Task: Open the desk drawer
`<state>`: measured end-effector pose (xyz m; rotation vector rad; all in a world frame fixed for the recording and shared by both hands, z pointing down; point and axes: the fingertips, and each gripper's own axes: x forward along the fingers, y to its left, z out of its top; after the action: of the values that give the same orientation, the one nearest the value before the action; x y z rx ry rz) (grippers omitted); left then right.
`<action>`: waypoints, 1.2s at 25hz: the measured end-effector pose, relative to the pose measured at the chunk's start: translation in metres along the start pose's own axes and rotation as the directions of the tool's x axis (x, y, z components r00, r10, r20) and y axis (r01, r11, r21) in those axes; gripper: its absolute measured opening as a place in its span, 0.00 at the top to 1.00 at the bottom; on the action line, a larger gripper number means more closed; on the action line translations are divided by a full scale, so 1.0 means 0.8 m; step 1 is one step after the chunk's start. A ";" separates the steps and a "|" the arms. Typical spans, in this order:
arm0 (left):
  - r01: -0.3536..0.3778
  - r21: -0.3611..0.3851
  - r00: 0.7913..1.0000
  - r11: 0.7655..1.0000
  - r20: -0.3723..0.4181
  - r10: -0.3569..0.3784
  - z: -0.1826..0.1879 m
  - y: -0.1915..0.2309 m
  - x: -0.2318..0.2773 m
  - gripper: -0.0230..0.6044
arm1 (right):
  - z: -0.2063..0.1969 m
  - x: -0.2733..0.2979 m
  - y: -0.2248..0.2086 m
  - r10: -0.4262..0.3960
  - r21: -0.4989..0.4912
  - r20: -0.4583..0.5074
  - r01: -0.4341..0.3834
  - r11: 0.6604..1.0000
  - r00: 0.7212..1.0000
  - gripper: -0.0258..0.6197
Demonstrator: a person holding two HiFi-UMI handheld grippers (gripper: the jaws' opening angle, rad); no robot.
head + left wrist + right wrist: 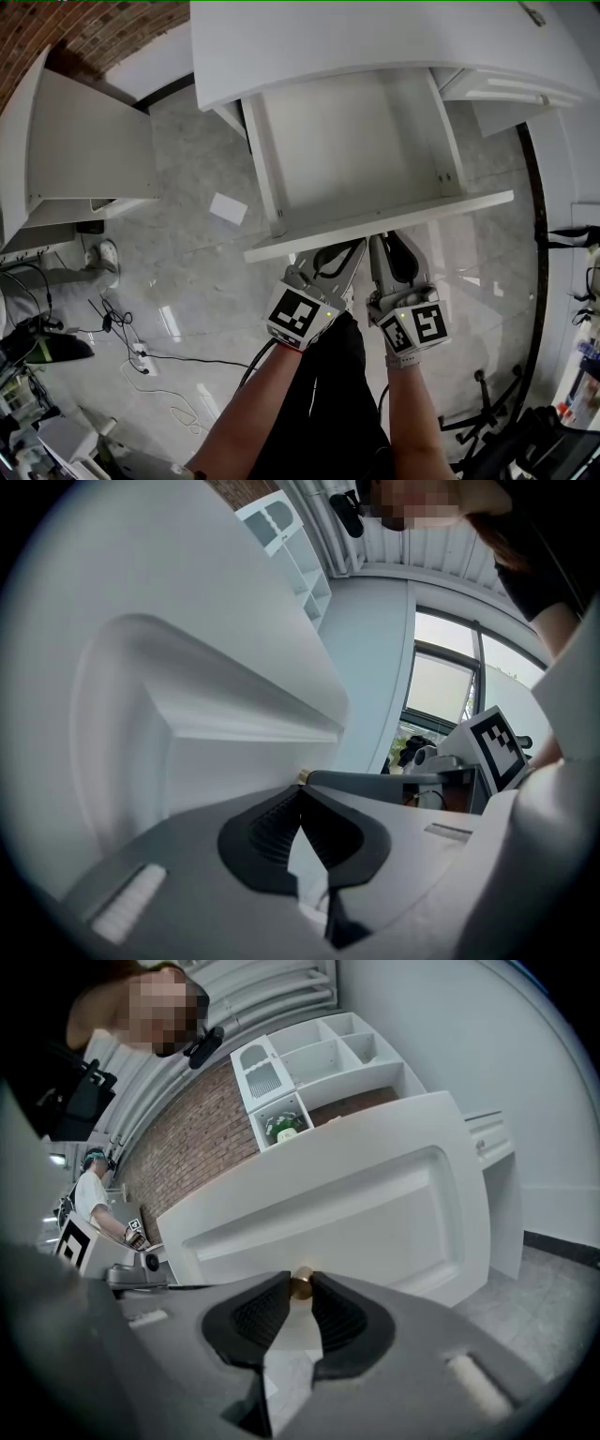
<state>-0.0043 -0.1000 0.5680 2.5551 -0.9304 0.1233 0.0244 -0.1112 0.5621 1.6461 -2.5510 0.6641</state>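
The white desk drawer (347,141) stands pulled out from under the desk top (375,37), and it looks empty inside. My right gripper (382,242) reaches under its front panel (375,225) and is shut on the small brass knob (301,1282), which sits pinched between the black pads (342,1316). My left gripper (345,251) is close beside it on the left, jaws shut with the tips meeting (302,789). A sliver of the brass knob (303,776) shows just beyond those tips; nothing lies between the left jaws.
An open white cabinet door (84,150) stands at the left. A paper sheet (228,208), cables and a power strip (141,356) lie on the marble floor. Another white drawer (506,89) is at the right; a chair base (487,412) is at lower right.
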 end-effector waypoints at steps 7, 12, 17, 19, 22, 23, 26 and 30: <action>-0.024 0.006 1.000 1.000 0.004 0.024 -0.004 -0.009 -0.005 0.96 | -0.003 -0.012 0.002 0.008 -0.004 -0.019 -0.008 1.000 1.000 0.85; -0.049 -0.022 0.999 0.999 0.021 0.050 -0.005 -0.018 -0.007 0.96 | -0.006 -0.022 0.002 0.026 -0.011 -0.025 -0.027 1.000 0.999 0.85; -0.055 -0.037 0.998 0.998 0.011 0.056 -0.013 -0.035 -0.011 0.96 | -0.015 -0.038 0.005 0.046 -0.021 -0.041 -0.047 0.999 0.998 0.85; -0.076 -0.056 0.997 0.996 0.016 0.077 -0.014 -0.037 -0.015 0.96 | -0.017 -0.042 0.007 0.057 -0.024 -0.046 -0.058 0.998 0.997 0.85; -0.106 -0.071 0.993 0.992 0.035 0.109 -0.010 -0.033 -0.019 0.96 | -0.017 -0.042 0.008 0.068 -0.029 -0.049 -0.069 0.997 0.997 0.85; -0.114 -0.067 0.993 0.991 0.036 0.116 -0.010 -0.032 -0.020 0.96 | -0.018 -0.042 0.008 0.073 -0.030 -0.048 -0.074 0.997 0.996 0.85; -0.136 -0.076 0.989 0.988 0.045 0.140 -0.009 -0.031 -0.024 0.96 | -0.018 -0.044 0.007 0.079 -0.030 -0.049 -0.081 0.996 0.996 0.85; -0.176 -0.105 0.981 0.979 0.058 0.183 -0.009 -0.023 -0.033 0.96 | -0.019 -0.044 0.007 0.081 -0.033 -0.053 -0.083 0.996 0.995 0.85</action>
<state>-0.0125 -0.0688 0.5622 2.3945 -1.1629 0.0418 0.0317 -0.0734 0.5649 1.5011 -2.5903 0.6546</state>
